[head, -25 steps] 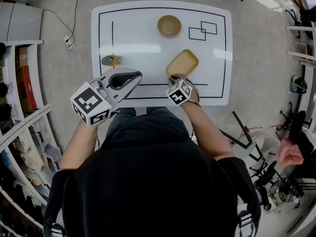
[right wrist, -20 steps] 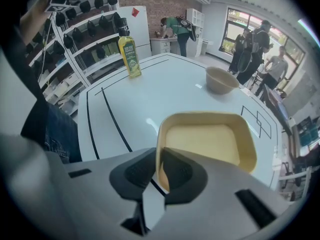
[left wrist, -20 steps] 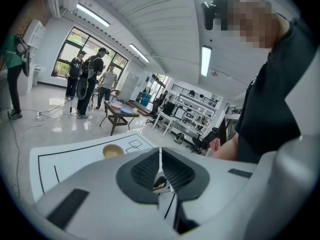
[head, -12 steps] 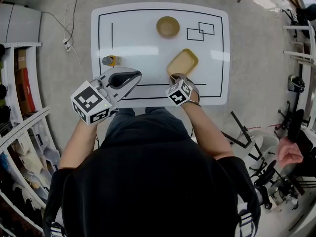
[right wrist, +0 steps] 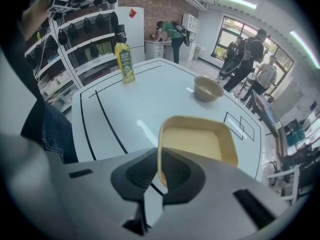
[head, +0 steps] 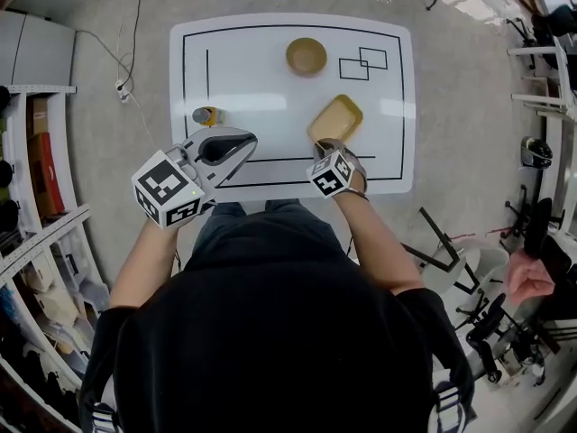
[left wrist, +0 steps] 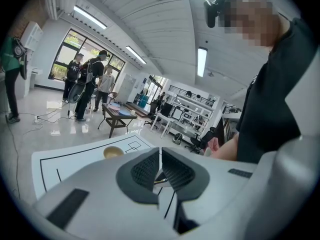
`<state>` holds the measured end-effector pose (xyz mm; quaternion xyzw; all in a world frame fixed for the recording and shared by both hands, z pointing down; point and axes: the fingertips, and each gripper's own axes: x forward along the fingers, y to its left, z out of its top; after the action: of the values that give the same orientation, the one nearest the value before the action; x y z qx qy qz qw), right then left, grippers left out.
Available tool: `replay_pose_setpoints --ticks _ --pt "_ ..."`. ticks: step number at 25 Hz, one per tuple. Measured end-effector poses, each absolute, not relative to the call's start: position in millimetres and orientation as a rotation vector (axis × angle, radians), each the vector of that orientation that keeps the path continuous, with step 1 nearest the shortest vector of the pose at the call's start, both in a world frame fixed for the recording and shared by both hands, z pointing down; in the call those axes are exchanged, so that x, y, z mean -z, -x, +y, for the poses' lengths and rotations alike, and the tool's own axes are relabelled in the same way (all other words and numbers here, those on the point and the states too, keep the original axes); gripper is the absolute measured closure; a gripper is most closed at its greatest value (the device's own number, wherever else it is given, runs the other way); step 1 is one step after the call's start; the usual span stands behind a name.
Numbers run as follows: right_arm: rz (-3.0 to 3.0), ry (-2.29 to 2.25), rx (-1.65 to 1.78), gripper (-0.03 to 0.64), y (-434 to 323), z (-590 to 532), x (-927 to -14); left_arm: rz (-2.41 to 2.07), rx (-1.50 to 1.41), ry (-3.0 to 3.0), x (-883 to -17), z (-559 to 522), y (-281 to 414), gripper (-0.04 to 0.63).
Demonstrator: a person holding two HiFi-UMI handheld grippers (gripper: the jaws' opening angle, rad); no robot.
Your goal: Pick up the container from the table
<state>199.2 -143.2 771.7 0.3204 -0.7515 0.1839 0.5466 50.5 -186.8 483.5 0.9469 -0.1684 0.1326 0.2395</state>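
White table [head: 261, 84], tan container [head: 335, 118] (shallow, square), bowl [head: 306, 56]

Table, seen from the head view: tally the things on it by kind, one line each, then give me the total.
Rectangular yellow container: 1
Round tan bowl: 1
Yellow bottle: 1
Total: 3

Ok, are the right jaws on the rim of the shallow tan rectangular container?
Yes, the right gripper, whose jaws have just been closing, pinches the near wall of the shallow tan rectangular container.
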Motion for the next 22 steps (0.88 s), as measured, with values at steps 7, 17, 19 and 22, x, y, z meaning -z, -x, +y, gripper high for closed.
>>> replay_pose_setpoints --ticks 7,17,19,22 --pt "-1.775 -0.804 -0.412 0.597 -195.8 -146.7 -760.1 -0.442 -0.355 -2.615 -476.6 -184.7 -44.8 0.589" --pt "-1.748 -0.856 -0.406 0.597 -200.5 -141.7 -744.2 -0.395 -0.348 -2.651 -464.4 -177.8 -42.0 0.589" --pt "-1.744 -0.867 -0.407 0.597 -200.1 -141.0 -742.0 -0.385 -0.353 -2.656 -463.3 -176.0 -39.6 0.589" --pt "-1.746 -0.881 -0.407 0.597 -198.6 -141.7 -736.9 -0.375 -0.368 -2.659 -462.7 -173.7 -37.4 0.589"
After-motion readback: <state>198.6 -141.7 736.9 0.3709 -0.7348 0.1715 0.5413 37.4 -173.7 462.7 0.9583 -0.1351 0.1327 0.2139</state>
